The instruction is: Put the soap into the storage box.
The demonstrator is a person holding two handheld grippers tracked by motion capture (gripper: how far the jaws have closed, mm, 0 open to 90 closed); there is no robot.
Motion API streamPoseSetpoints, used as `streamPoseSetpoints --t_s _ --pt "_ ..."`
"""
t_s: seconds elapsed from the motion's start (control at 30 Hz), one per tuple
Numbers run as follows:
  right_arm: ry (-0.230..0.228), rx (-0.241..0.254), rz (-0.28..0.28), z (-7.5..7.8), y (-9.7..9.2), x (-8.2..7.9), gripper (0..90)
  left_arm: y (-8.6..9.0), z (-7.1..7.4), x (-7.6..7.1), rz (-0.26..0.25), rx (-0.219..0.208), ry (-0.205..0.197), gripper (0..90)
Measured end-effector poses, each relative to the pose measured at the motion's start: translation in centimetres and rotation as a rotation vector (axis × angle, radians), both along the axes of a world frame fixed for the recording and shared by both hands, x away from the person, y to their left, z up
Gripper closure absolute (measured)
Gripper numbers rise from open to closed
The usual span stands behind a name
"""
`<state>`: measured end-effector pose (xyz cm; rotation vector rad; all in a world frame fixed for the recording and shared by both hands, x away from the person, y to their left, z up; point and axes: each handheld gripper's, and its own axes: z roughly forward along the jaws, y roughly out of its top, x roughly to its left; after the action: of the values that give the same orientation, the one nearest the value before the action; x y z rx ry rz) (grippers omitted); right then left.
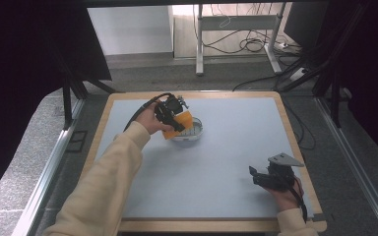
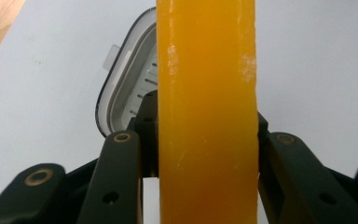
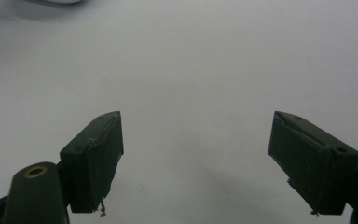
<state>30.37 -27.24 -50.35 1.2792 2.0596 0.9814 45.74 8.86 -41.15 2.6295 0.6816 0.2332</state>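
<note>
The left gripper (image 1: 173,117) is clamped on an orange bar (image 1: 181,123), at the far left part of the table (image 1: 236,142). In the left gripper view the bar (image 2: 206,112) runs straight up between the 2 black jaws, which press its sides (its surface is waxy, with a few pale scuffs). Behind the bar lies a white tray (image 2: 126,88) with a dark rim, slots in its floor and a small tab on its outer edge. From the high view the tray (image 1: 192,132) rests on the table, and the bar is held tilted over its left edge; whether the bar touches the tray I cannot tell.

The right gripper (image 1: 261,176) rests low at the near right corner of the table, well apart from the tray, with a grey 3-cornered plate on top. Its jaws stand wide apart with nothing between them: in the right gripper view the right gripper (image 3: 212,163) looks along bare pale table. A person's cream sleeve (image 1: 113,172) reaches in from the bottom left to the left gripper.
</note>
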Motion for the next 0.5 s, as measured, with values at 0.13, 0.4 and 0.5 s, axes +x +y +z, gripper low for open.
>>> streamPoseSetpoints --t_s 0.13,0.4,0.5 --pt "0.002 0.001 0.0 0.0 -0.1 0.0 18.1 -0.3 -0.3 0.5 -0.007 0.009 0.005 62.3" --pt "0.0 0.003 -0.003 0.0 -0.1 0.0 18.1 -0.6 -0.4 1.0 -0.028 0.008 -0.005 62.3" --pt "-0.004 0.004 -0.008 0.1 -0.2 0.0 18.1 -0.8 -0.2 1.2 -0.038 0.002 -0.015 62.3"
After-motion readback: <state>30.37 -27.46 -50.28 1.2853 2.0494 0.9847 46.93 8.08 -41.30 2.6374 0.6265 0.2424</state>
